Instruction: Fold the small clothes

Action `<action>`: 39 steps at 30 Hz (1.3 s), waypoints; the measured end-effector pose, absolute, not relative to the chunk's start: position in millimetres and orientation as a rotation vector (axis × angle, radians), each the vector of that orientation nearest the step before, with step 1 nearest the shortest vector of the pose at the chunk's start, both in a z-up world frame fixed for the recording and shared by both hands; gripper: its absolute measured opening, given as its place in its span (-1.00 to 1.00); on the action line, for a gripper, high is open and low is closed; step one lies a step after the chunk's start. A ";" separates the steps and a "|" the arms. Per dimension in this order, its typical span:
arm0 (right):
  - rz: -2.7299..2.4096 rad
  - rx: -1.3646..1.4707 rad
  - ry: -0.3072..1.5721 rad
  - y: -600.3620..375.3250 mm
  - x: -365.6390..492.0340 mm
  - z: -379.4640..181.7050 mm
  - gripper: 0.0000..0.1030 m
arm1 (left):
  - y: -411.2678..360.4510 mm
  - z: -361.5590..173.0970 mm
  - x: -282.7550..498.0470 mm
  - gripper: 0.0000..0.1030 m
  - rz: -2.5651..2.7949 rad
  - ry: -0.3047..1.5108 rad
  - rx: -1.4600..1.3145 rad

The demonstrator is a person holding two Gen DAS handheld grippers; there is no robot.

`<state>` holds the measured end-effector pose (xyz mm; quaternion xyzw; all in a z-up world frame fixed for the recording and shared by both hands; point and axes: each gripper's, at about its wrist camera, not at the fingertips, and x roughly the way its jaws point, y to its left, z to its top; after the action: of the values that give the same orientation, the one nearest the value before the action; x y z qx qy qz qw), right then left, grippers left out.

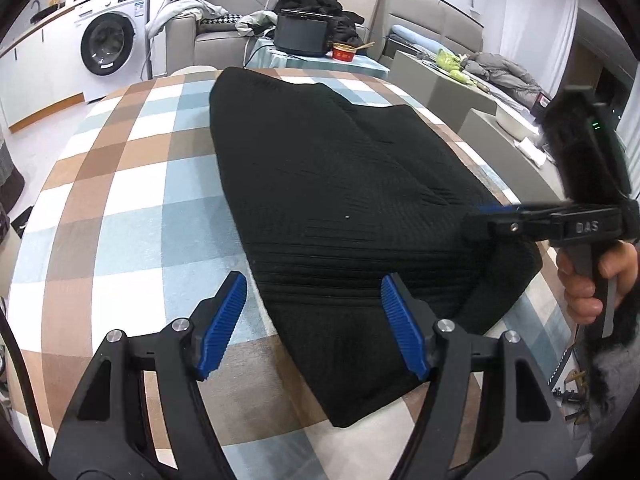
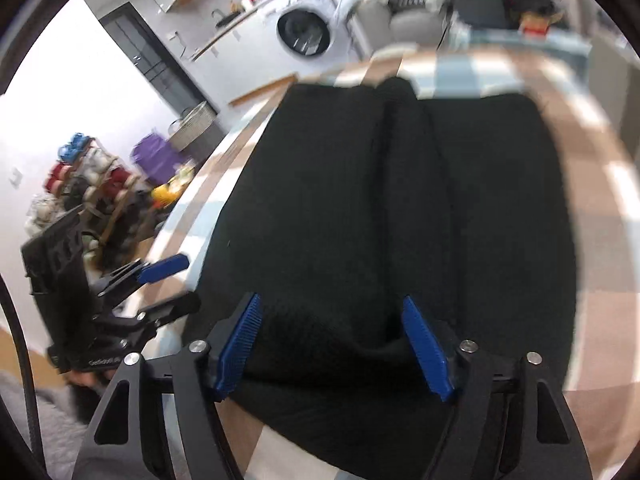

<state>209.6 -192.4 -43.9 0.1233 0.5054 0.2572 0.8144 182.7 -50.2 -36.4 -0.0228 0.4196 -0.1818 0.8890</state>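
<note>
Black knit garment (image 1: 340, 208) is laid flat on checked tablecloth (image 1: 132, 184). Left gripper (image 1: 314, 320) is held w/ jaws apart at near hem; right gripper (image 2: 332, 344) likewise spread over the fabric.

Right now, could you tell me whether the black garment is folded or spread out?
Folded: the black garment lies on the checked cloth with one layer overlapping another along a raised ridge.

The room was bright and evenly lit, both round pictures bent and went dark at the edges, and the right wrist picture was blurry while the left was sharp.
</note>
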 end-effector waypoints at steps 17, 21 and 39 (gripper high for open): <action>0.385 0.332 1.183 -178.8 154.4 -48.2 -0.86 | -24.4 -21.6 189.9 0.31 -0.360 0.835 -0.123; 0.410 0.420 1.131 -191.3 153.2 -45.8 -0.48 | -48.2 -39.3 183.1 0.31 -0.403 0.886 -0.029; 0.297 0.422 1.030 -199.2 338.5 -46.6 -0.26 | -51.8 -64.3 187.0 0.33 -0.425 0.975 -0.027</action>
<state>338.5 -199.2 -46.6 0.1995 0.4869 0.1403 0.8387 187.0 -51.8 -64.3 -0.0129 0.4646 -0.2024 0.8620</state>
